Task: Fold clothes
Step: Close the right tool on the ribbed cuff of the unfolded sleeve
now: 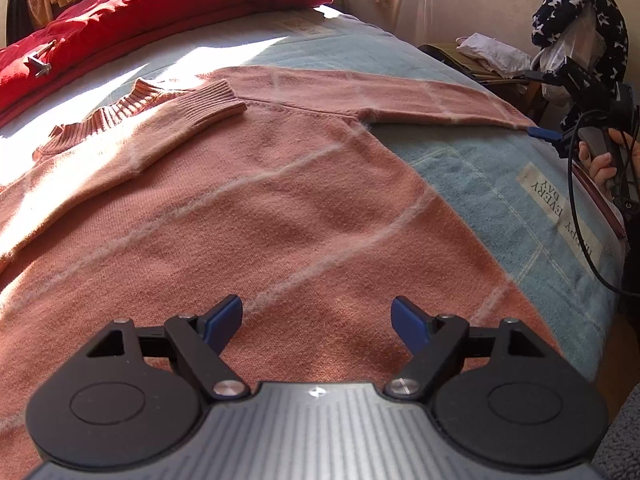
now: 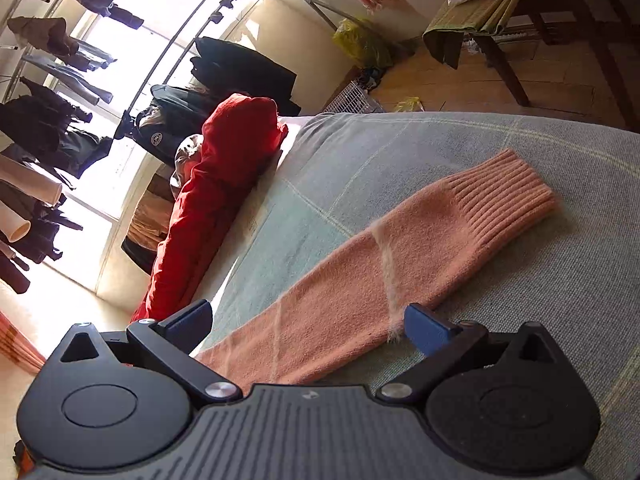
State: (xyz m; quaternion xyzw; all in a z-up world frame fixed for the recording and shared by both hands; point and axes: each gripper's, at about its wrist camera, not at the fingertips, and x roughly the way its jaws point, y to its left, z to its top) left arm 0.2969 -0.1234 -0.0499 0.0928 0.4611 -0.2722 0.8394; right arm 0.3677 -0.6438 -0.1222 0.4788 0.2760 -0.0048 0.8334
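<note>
A pink sweater (image 1: 248,208) is seen spread flat on a bed covered by a pale blue blanket (image 1: 500,200), and the left tongs (image 1: 317,320) are held just above its lower body, jaws wide apart and nothing between them. Ahead and to the left of these tongs, one sleeve (image 1: 172,132) is laid folded across the chest, its ribbed cuff resting near the collar. Further ahead, a red quilt (image 1: 160,8) is bunched along the far side of the bed. To the right, the other sleeve is stretched out straight toward the bed's edge, where the right tongs (image 1: 544,134) are glimpsed in a hand (image 1: 600,160). From the right wrist view, the right tongs (image 2: 308,320) are shown open too, empty, with that outstretched sleeve (image 2: 400,264) running between the two fingers and away to the right, its cuff lying flat on the blanket (image 2: 520,320). The red quilt (image 2: 216,200) is seen ahead to the left.
</note>
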